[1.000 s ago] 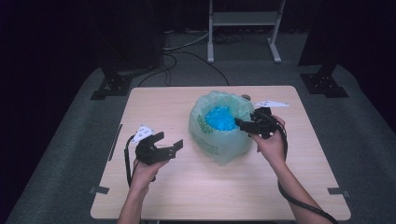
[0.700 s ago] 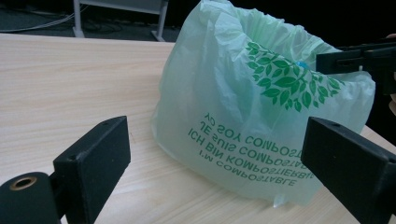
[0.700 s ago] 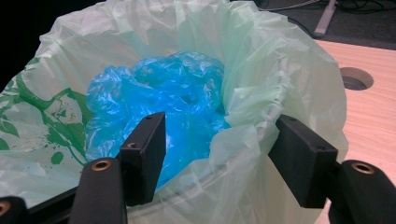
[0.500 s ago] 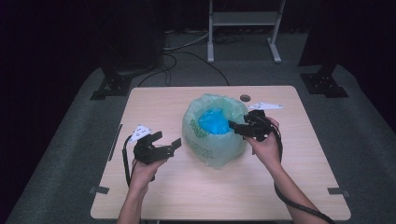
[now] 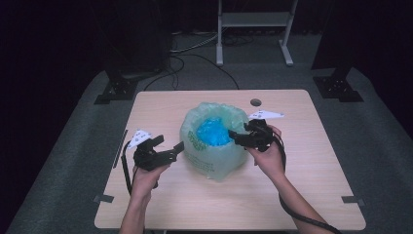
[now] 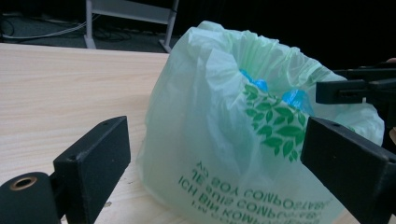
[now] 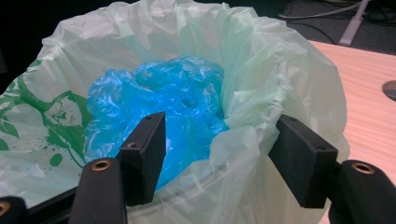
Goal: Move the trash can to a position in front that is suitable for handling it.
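Pale green compostable plastic bag [image 5: 213,141], printed with leaves and lettering, is seen standing on the light wooden counter [image 5: 302,195], crumpled blue plastic film [image 7: 173,98] inside. It is judged thin, soft, light and slippery; the rolled rim is best pinched. The right gripper [image 7: 219,154] is spread, straddling the rim unpinched; the left gripper [image 6: 210,182] is released beside the bag.

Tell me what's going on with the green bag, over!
Right gripper open, jaws straddling the green bag's rim, not pinching. Left gripper open beside the bag. Blue bag crumpled inside. Nothing in the way.
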Demonstrator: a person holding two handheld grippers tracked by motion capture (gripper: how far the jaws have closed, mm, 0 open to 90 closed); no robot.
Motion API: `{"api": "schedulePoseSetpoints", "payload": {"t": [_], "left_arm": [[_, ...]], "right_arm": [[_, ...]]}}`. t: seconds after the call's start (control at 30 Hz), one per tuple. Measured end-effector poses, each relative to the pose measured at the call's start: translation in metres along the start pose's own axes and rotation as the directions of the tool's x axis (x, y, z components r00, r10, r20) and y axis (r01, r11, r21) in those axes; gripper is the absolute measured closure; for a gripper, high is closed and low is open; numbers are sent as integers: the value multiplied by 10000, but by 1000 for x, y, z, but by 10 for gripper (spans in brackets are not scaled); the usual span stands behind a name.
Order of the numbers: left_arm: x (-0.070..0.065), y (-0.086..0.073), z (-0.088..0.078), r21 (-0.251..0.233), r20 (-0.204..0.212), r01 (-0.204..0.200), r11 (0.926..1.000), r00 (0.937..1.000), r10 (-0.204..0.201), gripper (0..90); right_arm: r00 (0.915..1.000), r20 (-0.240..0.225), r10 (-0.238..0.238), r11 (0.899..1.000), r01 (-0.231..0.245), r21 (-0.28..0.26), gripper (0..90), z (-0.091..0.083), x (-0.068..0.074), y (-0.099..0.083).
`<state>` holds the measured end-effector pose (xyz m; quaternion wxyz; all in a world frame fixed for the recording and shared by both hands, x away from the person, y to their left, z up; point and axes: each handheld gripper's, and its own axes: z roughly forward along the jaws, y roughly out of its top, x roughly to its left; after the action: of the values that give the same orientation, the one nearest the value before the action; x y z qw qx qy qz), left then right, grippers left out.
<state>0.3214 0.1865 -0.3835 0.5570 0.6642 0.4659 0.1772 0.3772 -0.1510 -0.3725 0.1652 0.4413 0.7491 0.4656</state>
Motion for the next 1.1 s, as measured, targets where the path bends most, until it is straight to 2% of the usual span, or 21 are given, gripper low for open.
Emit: {"api": "schedulePoseSetpoints", "payload": {"t": [0.53, 0.77, 0.93, 1.1], "left_arm": [[-1, 3, -3, -99, -16, -85, 9999, 10000, 85, 72], [2, 4, -5, -34, -239, 84, 10000, 9997, -84, 73], [2, 4, -6, -28, -391, 149, 9999, 9991, -150, 123], [4, 3, -6, 67, -592, 201, 9998, 9980, -197, 137]], "right_arm": [[9966, -718, -396, 9992, 395, -17, 367, 7, 28, -3], [9939, -941, -571, 9984, 573, -3, 367, 7, 39, -5], [9907, -1146, -734, 9972, 744, 48, 367, 6, 48, -7], [9886, -1245, -850, 9962, 865, 69, 367, 7, 53, -7]]}}
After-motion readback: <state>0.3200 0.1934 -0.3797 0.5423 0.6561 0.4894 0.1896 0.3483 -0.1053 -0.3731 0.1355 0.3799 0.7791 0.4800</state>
